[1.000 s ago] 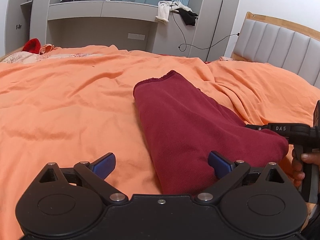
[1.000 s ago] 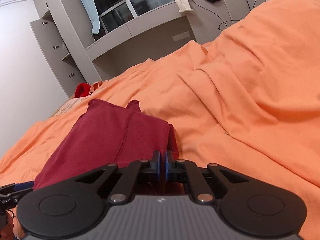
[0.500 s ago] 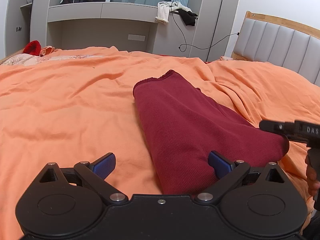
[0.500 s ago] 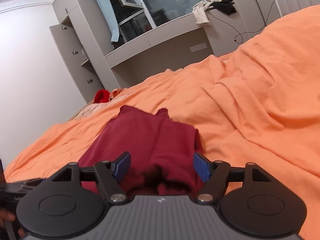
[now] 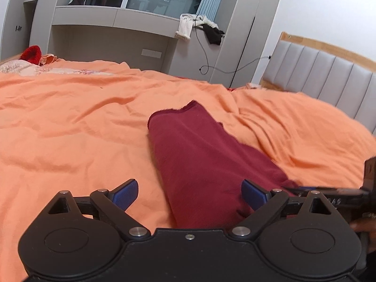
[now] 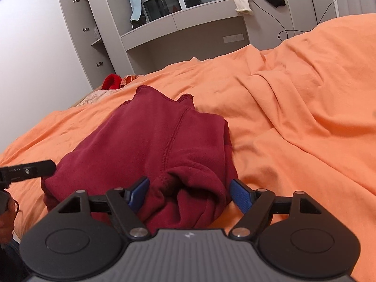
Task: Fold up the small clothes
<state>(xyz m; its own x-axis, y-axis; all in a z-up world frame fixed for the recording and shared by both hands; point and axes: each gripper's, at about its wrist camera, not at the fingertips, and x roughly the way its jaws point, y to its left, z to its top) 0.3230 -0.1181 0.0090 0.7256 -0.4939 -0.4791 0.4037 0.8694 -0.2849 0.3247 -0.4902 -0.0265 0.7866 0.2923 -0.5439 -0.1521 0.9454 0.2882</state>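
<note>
A folded dark red garment (image 5: 199, 159) lies on the orange bedspread (image 5: 70, 127); it also shows in the right wrist view (image 6: 150, 145). My left gripper (image 5: 189, 193) is open, its jaws wide apart at the garment's near end, with nothing held. My right gripper (image 6: 190, 193) is open too, its blue pads (image 6: 239, 196) on either side of the garment's bunched near edge, not closed on it. The right gripper's body (image 5: 333, 195) shows at the right edge of the left wrist view.
A red item (image 5: 31, 54) and pale patterned cloth (image 5: 16, 68) lie at the bed's far left. A padded headboard (image 5: 324, 80) stands at the right. Grey shelving (image 5: 112, 18) with hanging clothes (image 5: 188, 25) and a cable lines the far wall.
My right gripper was shut on the garment's edge a second ago; it has opened and let go. The left gripper stays open and has barely moved.
</note>
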